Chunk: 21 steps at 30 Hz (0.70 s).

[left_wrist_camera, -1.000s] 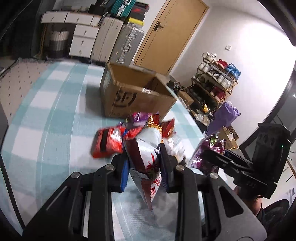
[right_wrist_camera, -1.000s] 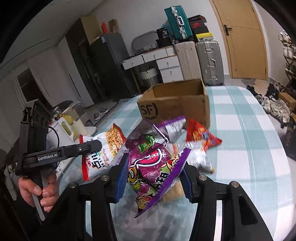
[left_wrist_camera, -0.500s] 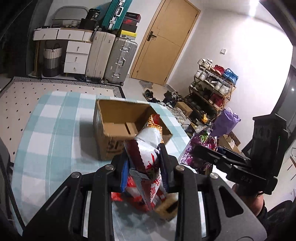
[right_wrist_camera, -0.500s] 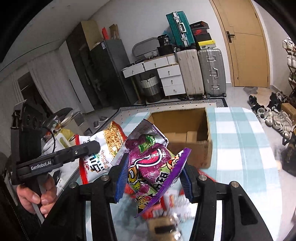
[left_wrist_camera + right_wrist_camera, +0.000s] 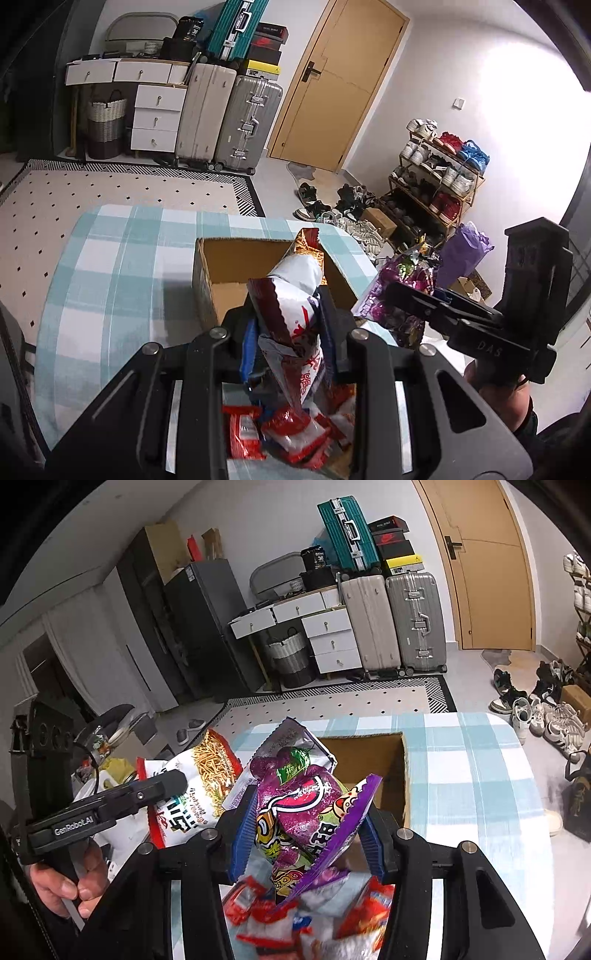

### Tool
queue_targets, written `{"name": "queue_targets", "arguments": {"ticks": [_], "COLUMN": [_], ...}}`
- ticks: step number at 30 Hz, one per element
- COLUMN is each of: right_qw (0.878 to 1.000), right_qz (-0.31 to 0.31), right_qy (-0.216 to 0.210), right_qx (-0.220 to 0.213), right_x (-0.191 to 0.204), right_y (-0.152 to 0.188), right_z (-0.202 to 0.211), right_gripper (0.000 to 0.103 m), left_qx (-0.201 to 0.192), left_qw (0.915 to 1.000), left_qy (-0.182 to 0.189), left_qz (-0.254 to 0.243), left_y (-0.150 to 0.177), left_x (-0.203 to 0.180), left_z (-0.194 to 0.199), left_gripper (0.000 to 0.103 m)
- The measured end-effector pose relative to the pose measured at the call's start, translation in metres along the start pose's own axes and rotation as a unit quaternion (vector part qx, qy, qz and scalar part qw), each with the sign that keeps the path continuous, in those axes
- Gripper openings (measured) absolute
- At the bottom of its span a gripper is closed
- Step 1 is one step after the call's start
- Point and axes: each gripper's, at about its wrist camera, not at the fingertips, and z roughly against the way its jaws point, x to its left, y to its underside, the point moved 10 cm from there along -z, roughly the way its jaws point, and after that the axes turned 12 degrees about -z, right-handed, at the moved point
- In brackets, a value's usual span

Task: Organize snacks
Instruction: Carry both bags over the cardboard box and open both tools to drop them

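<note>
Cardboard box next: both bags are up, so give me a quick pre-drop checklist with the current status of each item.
1. Left gripper clamped on the red-and-white bag: ok.
2. Right gripper clamped on the purple bag: ok.
3. Cardboard box open on top: ok.
4. Box has free room: ok.
5. Bags fully over the opening: cannot tell.
6. Loose snacks on the table beneath, clear of the box opening: ok.

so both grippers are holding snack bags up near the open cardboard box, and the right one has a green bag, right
Not quite: the bag in the right gripper is purple, not green, as the right wrist view shows. The rest holds: the left gripper grips a red and white bag, both near the open cardboard box.
</note>
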Motion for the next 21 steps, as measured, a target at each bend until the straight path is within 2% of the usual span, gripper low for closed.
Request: {"name": "queue_targets", "arguments": {"ticks": [10, 21], "right_qw": [1.000, 0.999], "right_qz": [0.007, 0.000], "right_qy": [0.019, 0.040], "right_qx": [0.024, 0.029], "right_x": [-0.015, -0.044], "right_y": [-0.019, -0.020], "right_z": [-0.053, -0.101], "right_gripper": [0.051, 0.052], "left_qx": [0.026, 0.063], "left_qw": [0.9995, 0.9979], "left_qy": [-0.010, -0.010], "left_qz": [-0.014, -0.013], "left_y": [-0.019, -0.009], "left_x": [0.017, 0.041], "left_z": [-0.062, -0.137], "left_gripper": [0.025, 0.026]}}
